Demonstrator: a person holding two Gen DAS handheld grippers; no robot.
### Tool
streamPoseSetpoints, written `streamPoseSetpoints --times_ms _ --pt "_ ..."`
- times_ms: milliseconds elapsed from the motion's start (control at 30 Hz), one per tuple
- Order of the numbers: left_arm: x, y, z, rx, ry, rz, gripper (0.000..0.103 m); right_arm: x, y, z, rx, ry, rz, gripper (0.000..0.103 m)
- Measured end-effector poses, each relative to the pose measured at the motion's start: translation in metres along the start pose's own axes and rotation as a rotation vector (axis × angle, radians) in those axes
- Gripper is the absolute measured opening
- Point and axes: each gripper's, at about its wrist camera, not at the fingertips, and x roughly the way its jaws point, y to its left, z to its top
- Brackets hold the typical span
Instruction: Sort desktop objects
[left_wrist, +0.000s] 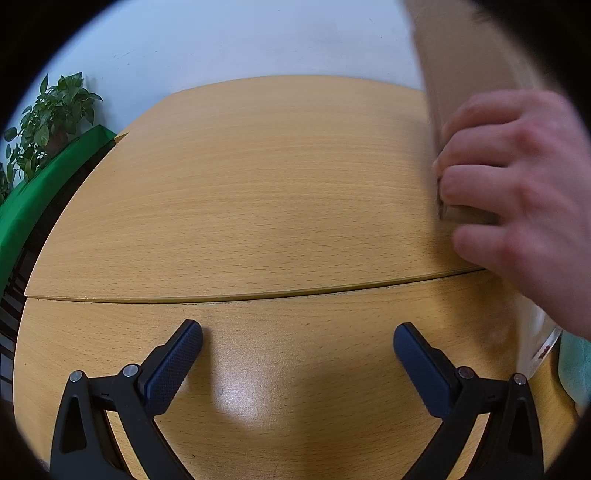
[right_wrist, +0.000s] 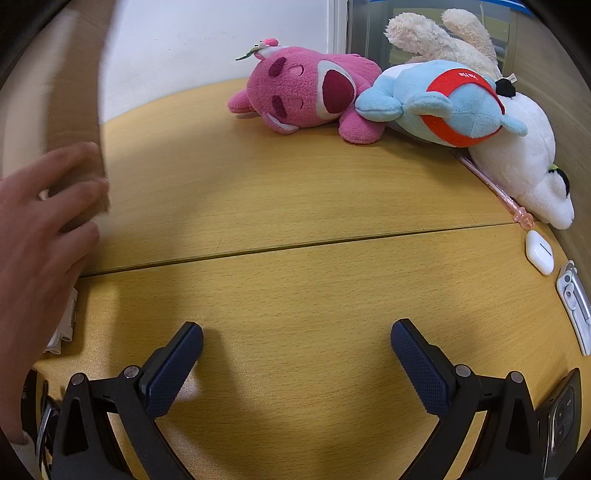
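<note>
A bare hand (left_wrist: 517, 192) is gripping a brown cardboard box (left_wrist: 469, 59), blurred, at the right edge of the left view and the left edge of the right view, its lower corner close over the desk (left_wrist: 258, 184). At the far right corner of the desk, four plush toys are lying in a heap, touching one another: a pink one (right_wrist: 303, 92), a blue one (right_wrist: 443, 103), a white one (right_wrist: 524, 166) and a cream one (right_wrist: 443, 37) behind. A pink pen (right_wrist: 491, 184) is lying just beside the white toy, and a white earbud case (right_wrist: 539, 253) is resting near the pen tip. A phone (right_wrist: 561, 424) is lying at the near right edge. The left hand-held gripper (left_wrist: 297, 358) is standing wide and empty over bare wood. The right hand-held gripper (right_wrist: 297, 354) is also wide and holding nothing.
</note>
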Motion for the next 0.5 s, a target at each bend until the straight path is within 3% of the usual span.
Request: streamPoseSetpoints --times_ms 500 --pt "0.0011 -0.0009 0.0005 0.0 -0.001 0.001 0.103 0.0015 0.0002 -0.0003 0.0 -0.001 0.0 0.103"
